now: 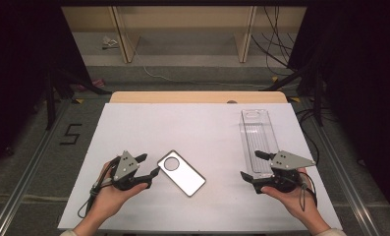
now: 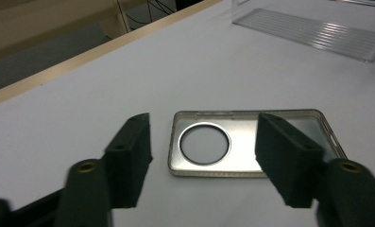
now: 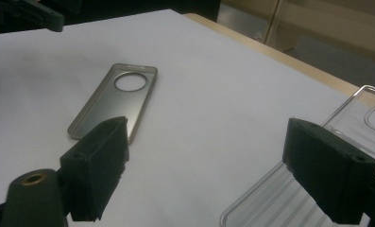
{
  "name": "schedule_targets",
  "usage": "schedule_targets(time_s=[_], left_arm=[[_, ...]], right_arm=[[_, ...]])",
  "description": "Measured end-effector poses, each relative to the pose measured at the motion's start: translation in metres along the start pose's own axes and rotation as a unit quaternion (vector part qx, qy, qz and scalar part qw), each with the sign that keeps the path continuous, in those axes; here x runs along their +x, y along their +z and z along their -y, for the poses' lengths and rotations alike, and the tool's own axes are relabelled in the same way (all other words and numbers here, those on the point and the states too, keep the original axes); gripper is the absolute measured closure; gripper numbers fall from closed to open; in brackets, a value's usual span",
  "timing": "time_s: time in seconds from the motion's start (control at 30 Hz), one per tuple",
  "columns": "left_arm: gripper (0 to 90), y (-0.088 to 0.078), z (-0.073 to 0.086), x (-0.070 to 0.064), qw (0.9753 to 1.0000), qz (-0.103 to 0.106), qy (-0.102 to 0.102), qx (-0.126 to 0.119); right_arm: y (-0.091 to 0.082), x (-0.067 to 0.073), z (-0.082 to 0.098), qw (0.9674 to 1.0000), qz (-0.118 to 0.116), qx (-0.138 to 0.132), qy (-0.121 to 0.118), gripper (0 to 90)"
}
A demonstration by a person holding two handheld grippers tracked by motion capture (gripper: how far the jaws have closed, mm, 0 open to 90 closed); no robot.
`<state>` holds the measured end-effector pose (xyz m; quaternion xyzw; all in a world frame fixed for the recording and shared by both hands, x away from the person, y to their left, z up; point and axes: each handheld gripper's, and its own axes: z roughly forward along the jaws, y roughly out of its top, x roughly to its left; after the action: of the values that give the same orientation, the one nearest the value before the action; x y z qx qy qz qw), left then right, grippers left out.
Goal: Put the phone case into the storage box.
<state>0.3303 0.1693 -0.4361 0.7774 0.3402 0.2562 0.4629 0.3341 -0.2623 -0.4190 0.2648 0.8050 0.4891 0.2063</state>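
A white sheet (image 1: 202, 128) covered the table, with a strip of pale wood showing along its far edge; beyond it lay a grey floor with loose cables and the legs of a light wooden shelf (image 1: 182, 29), and black curtains closed in both sides. A clear phone case (image 1: 181, 172) with a round camera hole lay flat on the sheet, near its front and a little left of centre. A long clear plastic tray (image 1: 258, 140) lay at the right, well apart from the case. The left hand (image 1: 109, 194) came in from the bottom edge and held the left gripper (image 1: 151, 164) low — its jaws stood part-way apart on either side of the case's camera end, not pressing on it. The right hand (image 1: 293, 194) held the right gripper (image 1: 249, 164) with jaws wide apart at the tray's near end, gripping nothing
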Motion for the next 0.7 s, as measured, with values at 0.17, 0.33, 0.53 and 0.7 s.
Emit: schedule_targets(time_s=[0.17,0.33,0.53,0.7], left_arm=[[75.2,0.017,-0.009,-0.005,0.9997,0.014,-0.006,0.017],[89.6,0.045,-0.022,-0.024,0.9974,0.04,-0.017,0.058],[89.7,0.081,-0.029,-0.049,0.9939,0.059,-0.017,0.092],[89.7,0.106,-0.031,-0.066,0.9904,0.073,-0.012,0.116]], right_arm=[[0.001,0.0,0.0,1.0,-0.001,-0.001,0.001,16.1],[0.002,0.0,0.0,1.0,-0.002,-0.001,0.0,16.1],[0.002,0.0,0.0,1.0,-0.004,0.0,0.002,16.1],[0.002,0.0,0.001,1.0,-0.004,-0.002,0.003,16.1]])
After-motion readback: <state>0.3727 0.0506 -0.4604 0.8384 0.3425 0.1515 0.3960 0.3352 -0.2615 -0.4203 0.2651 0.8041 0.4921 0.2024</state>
